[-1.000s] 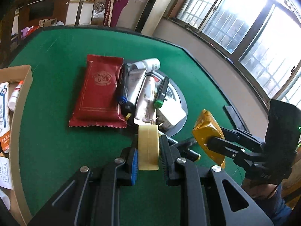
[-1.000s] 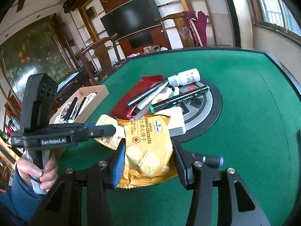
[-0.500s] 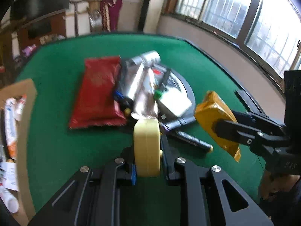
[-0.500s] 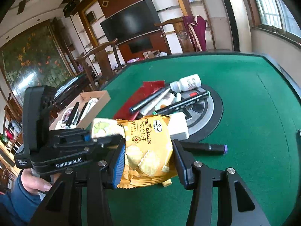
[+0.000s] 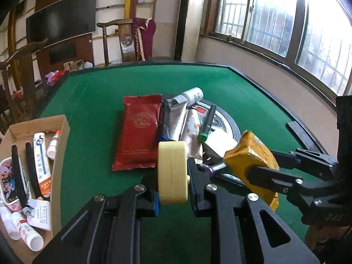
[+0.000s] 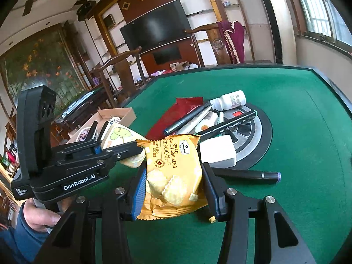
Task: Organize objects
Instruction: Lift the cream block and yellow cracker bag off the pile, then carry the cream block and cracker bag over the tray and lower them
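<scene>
Two hand-held grippers over a green felt table (image 5: 92,101), each carrying one item. The left gripper (image 5: 172,176) was clamped on a pale yellow round packet (image 5: 172,172) held on edge; compared with the view a second earlier, the packet had risen clear of the pile and the camera had tipped up, bringing the far wall and windows into frame. The right gripper (image 6: 173,182) was closed on a yellow cheese cracker packet (image 6: 173,171), its position little changed over the same interval. The remaining pile, comprising a red pouch (image 5: 138,129), tubes, a white bottle (image 5: 193,94), markers and a white block (image 6: 216,151), lay around the table's round centre plate (image 6: 261,132). A cardboard box (image 5: 63,132) at the table's left edge already held tubes and pens. Both items appeared lifted free, so the probable next step was carrying them to their places; the yellow round packet probably belonged elsewhere than the toiletries box.
</scene>
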Available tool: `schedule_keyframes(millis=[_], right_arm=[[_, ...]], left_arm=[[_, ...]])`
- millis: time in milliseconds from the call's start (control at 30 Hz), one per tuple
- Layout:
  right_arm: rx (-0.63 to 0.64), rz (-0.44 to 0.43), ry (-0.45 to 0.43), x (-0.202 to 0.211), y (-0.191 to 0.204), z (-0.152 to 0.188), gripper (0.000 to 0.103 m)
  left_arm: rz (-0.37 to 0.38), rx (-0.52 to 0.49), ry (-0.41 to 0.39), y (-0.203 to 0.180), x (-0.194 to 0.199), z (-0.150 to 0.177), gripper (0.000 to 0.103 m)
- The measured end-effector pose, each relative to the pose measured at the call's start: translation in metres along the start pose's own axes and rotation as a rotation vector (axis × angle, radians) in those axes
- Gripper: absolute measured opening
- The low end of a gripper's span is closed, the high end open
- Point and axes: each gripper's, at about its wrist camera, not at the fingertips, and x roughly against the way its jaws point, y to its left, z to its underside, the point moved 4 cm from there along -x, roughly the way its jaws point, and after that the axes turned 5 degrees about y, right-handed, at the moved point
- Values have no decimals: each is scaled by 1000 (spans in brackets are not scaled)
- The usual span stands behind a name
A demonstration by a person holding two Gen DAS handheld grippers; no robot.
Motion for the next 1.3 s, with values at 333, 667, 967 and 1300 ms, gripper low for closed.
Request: schedule_keyframes(millis=[333,667,967,1300], right_arm=[[-9,-20,-8,-5,12,-4,52],[-12,-57,-5,-17,36,-12,52],[24,-97,10,-38,72,-30,52],[87,-144,43,-73,121,-52,52]], left_arm=[[-9,30,-39,11,16,-3,20],[-24,84,-87,37,38,-10,20],[-34,166,-147,75,62,-17,20],[-76,274,-182,129,82,-14,20]])
